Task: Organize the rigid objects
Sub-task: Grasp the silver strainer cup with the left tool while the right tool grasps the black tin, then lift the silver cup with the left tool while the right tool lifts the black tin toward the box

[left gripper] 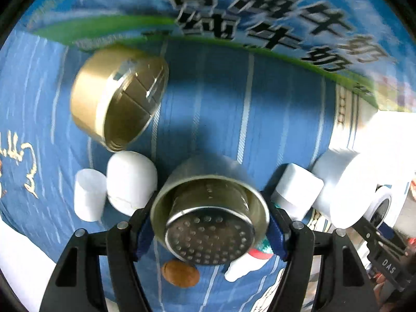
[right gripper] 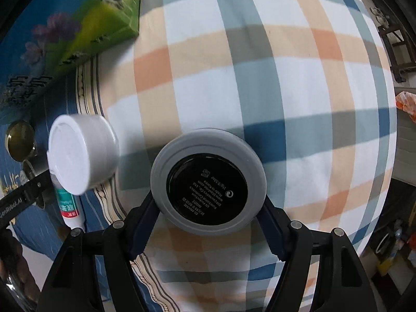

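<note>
- The left tool (left gripper: 210, 214) points steeply down at a blue striped cloth (left gripper: 221, 98). Its two blue-padded fingers (left gripper: 277, 236) sit against opposite sides of a silver metal tin (left gripper: 208, 208), clamped on it.
- Inside the tin stands a smaller metal strainer cup (left gripper: 210, 234) with a perforated face.
- Up and left of the tin, a gold tin (left gripper: 117, 101) lies tilted on its side on the blue cloth.
- Just left of the silver tin stand two white caps (left gripper: 130, 182), side by side and touching. A white bottle (left gripper: 296, 189) lies just to its right.
- A brown nut-like object (left gripper: 180, 273) lies below the tin.
- A blue and green printed milk carton (left gripper: 260, 13) fills the top of the left view.
- The right tool (right gripper: 209, 208) points down over a checked cloth (right gripper: 286, 91). Its fingers (right gripper: 144, 223) press both sides of a round grey compact (right gripper: 208, 182) with a black label, gripping it.
- A white jar (right gripper: 83, 153) lies tilted to the compact's left, beside a small white tube (right gripper: 69, 208) with green and red print.
</note>
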`<state>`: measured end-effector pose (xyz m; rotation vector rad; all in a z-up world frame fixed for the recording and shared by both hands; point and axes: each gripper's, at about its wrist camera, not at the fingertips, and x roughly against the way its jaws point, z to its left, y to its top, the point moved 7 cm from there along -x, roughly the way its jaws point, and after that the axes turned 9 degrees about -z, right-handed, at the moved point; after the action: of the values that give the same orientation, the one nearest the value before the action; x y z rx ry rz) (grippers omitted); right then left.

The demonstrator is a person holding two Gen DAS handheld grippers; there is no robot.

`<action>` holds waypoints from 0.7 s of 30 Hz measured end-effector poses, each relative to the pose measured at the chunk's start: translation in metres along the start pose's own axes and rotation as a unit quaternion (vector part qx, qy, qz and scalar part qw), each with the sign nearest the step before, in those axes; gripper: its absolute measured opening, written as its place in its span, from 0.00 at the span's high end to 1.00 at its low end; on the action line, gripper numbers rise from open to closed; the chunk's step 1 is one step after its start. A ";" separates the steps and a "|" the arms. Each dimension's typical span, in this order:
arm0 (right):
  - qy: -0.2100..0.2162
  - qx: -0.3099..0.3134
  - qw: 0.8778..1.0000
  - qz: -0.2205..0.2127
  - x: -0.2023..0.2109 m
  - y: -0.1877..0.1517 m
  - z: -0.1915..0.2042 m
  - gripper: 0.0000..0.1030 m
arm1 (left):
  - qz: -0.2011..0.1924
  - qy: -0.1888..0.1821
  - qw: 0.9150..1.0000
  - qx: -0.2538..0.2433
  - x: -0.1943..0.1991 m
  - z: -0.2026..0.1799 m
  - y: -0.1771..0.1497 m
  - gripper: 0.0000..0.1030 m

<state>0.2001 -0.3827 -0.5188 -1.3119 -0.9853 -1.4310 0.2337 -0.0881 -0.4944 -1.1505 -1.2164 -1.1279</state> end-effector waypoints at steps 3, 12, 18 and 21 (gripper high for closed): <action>-0.011 -0.001 1.000 0.001 -0.006 0.000 0.001 0.27 | 0.007 -0.005 1.000 0.003 -0.009 0.000 0.001 0.30; -0.055 0.033 0.998 0.006 -0.021 -0.011 0.048 0.30 | -0.015 0.003 1.000 0.001 0.013 0.005 -0.022 0.33; -0.023 0.037 0.999 -0.001 -0.006 -0.031 0.055 0.31 | -0.051 0.003 0.999 0.005 0.070 -0.020 -0.062 0.33; 0.002 0.046 0.999 -0.010 0.011 -0.041 0.065 0.33 | -0.064 -0.015 0.998 0.011 0.102 -0.030 -0.085 0.33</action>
<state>0.1762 -0.3115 -0.4997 -1.2347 -1.0529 -1.3864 0.1554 -0.1269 -0.3902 -1.0880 -1.3386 -1.1926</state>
